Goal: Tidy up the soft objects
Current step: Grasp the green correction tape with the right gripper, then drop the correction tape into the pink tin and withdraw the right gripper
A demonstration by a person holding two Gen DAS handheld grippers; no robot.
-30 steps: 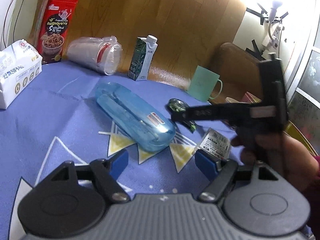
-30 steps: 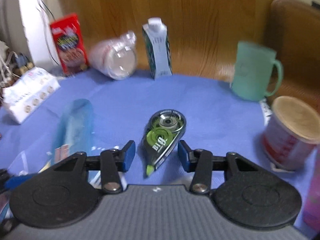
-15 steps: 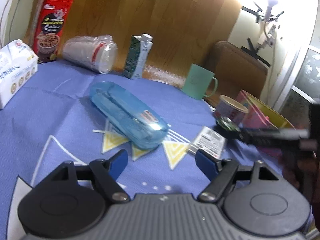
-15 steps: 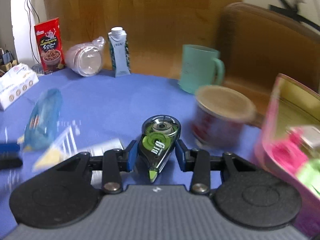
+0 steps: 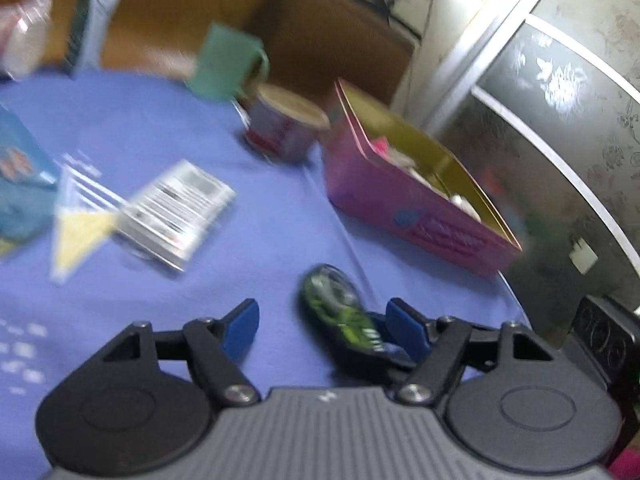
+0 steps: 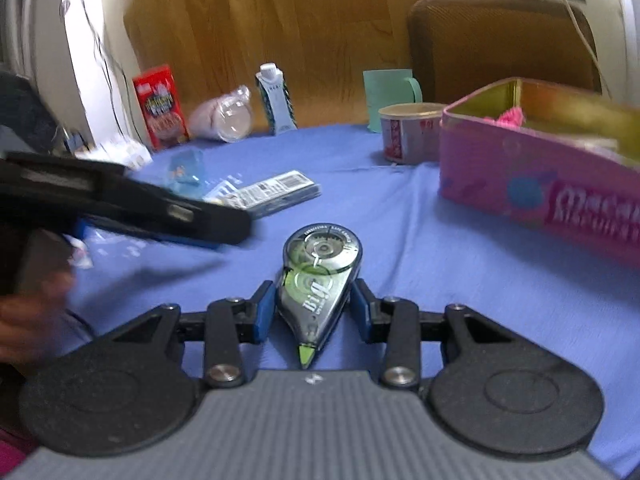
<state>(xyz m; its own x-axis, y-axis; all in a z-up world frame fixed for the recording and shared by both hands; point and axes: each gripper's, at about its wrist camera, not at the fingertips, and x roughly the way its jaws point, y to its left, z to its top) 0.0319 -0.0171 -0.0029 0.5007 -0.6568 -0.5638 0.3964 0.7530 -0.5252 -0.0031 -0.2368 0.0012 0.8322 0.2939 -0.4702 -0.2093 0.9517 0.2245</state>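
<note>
- Just short of the pink tin [image 6: 536,184], on its near side: the correction tape dispenser [image 6: 320,280] is clamped between the blue pads of the right gripper [image 6: 314,312], its green tip turned back toward the camera; whether it hangs clear of the blue tablecloth [image 6: 460,280] cannot be told
- Left of the pink tin, beside the dispenser: the left gripper [image 5: 322,324] is held with its jaws spread wide and nothing between them
- Risk, judged: the grip is taken only on the tapered rear of a smooth shell, so a slip forward out of the pads may be caused by a tilt or a jolt
- Risk, judged: the tin's near wall stands high; it may be struck by the dispenser if it is crossed too low
- Risk, judged: the two grippers are close together, and one may be knocked by the other
- Behind the pink tin: a lidded cup [image 6: 408,132] and a green mug [image 6: 390,94], which may be toppled by a wide swing
</note>
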